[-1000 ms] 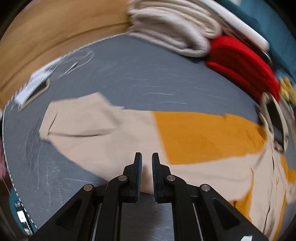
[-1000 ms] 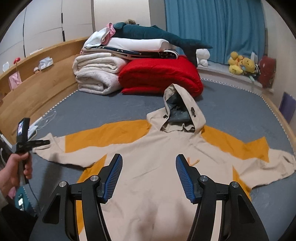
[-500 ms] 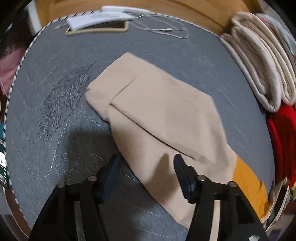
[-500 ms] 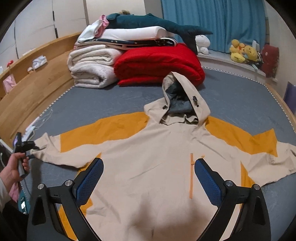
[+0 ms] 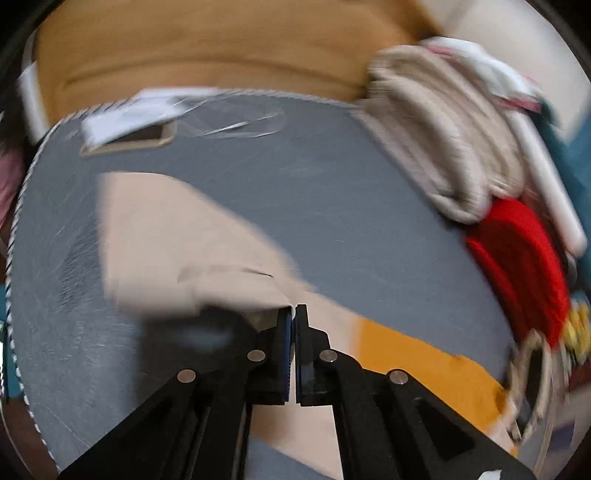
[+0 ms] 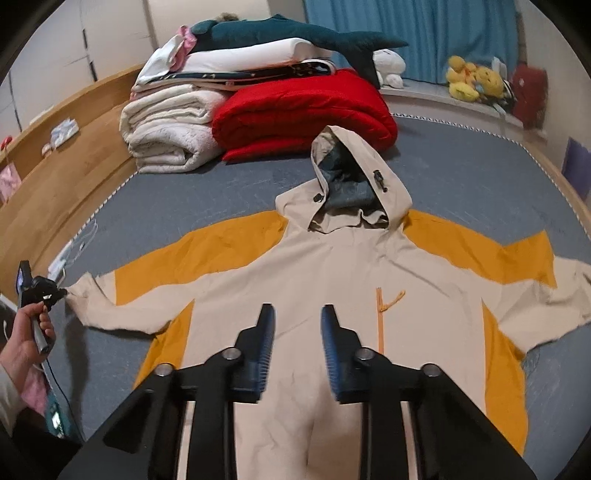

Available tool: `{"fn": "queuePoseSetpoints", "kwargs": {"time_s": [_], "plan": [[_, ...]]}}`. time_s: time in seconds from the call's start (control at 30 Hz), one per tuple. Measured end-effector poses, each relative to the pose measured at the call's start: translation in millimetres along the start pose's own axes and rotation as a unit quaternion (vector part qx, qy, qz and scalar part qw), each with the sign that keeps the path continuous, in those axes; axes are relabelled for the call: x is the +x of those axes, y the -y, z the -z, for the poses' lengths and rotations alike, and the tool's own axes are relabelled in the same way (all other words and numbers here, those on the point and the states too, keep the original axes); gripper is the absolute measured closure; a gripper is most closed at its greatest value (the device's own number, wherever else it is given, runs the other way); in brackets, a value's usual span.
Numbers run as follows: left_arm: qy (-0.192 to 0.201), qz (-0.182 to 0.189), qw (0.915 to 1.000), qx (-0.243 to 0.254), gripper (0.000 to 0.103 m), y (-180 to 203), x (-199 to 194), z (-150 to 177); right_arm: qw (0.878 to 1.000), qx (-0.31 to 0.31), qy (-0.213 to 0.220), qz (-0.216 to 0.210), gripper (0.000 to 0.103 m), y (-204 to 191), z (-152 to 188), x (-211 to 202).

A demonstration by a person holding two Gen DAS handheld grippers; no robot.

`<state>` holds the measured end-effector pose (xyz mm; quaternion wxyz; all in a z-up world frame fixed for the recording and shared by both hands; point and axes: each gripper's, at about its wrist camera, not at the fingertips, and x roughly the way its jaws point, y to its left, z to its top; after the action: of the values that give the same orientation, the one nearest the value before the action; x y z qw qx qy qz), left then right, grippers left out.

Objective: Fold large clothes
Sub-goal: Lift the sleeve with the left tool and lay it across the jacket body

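Observation:
A beige and orange hooded jacket (image 6: 332, 295) lies spread flat, front up, on the grey bed (image 6: 207, 199), sleeves out to both sides, hood toward the bedding pile. My left gripper (image 5: 293, 314) is shut on the edge of the jacket's left sleeve (image 5: 177, 251) near the cuff; the view is blurred. It also shows in the right wrist view (image 6: 55, 293), held by a hand at the sleeve end. My right gripper (image 6: 297, 317) is open and empty, hovering over the jacket's lower chest.
Folded white blankets (image 6: 166, 125), a red duvet (image 6: 303, 110) and a teal plush shark (image 6: 288, 35) are stacked at the bed's head. A wooden bed frame (image 6: 55, 184) runs along the left. A phone (image 5: 129, 142) and cable lie by the bed edge. Plush toys (image 6: 472, 79) sit at the far right.
My left gripper went from open over the sleeve to shut on its edge, and the sleeve is bunched at the fingers. My right gripper narrowed its opening and stays above the jacket's body.

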<state>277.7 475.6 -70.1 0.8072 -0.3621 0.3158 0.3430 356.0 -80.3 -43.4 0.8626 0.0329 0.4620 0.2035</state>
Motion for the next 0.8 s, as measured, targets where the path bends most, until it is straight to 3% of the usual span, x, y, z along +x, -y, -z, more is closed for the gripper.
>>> {"fn": "queuePoseSetpoints", "kwargs": {"time_s": [0.13, 0.2, 0.3, 0.47, 0.53, 0.6, 0.63, 0.7, 0.8], "plan": [[0.024, 0.051, 0.9918, 0.115, 0.103, 87.2, -40.6, 37.6, 1.0, 0.012, 0.008, 0.005, 0.079, 3.9, 5.1, -16.9], [0.016, 0.09, 0.9834, 0.156, 0.103, 126.9, -60.1, 65.7, 1.0, 0.008, -0.004, 0.004, 0.079, 4.1, 9.2, -20.7], [-0.004, 0.166, 0.9641, 0.207, 0.103, 185.1, -88.6, 108.8, 1.0, 0.016, -0.009, 0.012, 0.079, 8.4, 11.6, -25.1], [-0.052, 0.242, 0.9112, 0.329, 0.103, 274.7, -120.7, 205.0, 0.999, 0.046, -0.001, 0.016, 0.079, 19.1, 12.7, -33.7], [-0.111, 0.263, 0.8893, 0.357, 0.103, 297.0, -119.1, 240.3, 0.997, 0.069, -0.003, 0.016, 0.079, 27.9, 13.5, -33.8], [-0.187, 0.266, 0.8592, 0.395, 0.097, 312.8, -106.0, 277.7, 0.996, 0.091, -0.007, 0.014, 0.079, 36.2, 14.1, -31.4], [-0.199, 0.261, 0.8537, 0.404, 0.094, 314.7, -101.7, 287.2, 0.995, 0.101, -0.008, 0.013, 0.079, 40.0, 15.2, -29.7], [-0.204, 0.246, 0.8564, 0.405, 0.092, 312.8, -99.0, 292.4, 0.994, 0.112, -0.011, 0.016, 0.079, 44.7, 17.0, -24.6], [-0.18, 0.262, 0.8746, 0.366, 0.077, 295.2, -106.3, 259.9, 0.992, 0.124, -0.019, 0.013, 0.078, 49.8, 22.5, -14.5]]}}
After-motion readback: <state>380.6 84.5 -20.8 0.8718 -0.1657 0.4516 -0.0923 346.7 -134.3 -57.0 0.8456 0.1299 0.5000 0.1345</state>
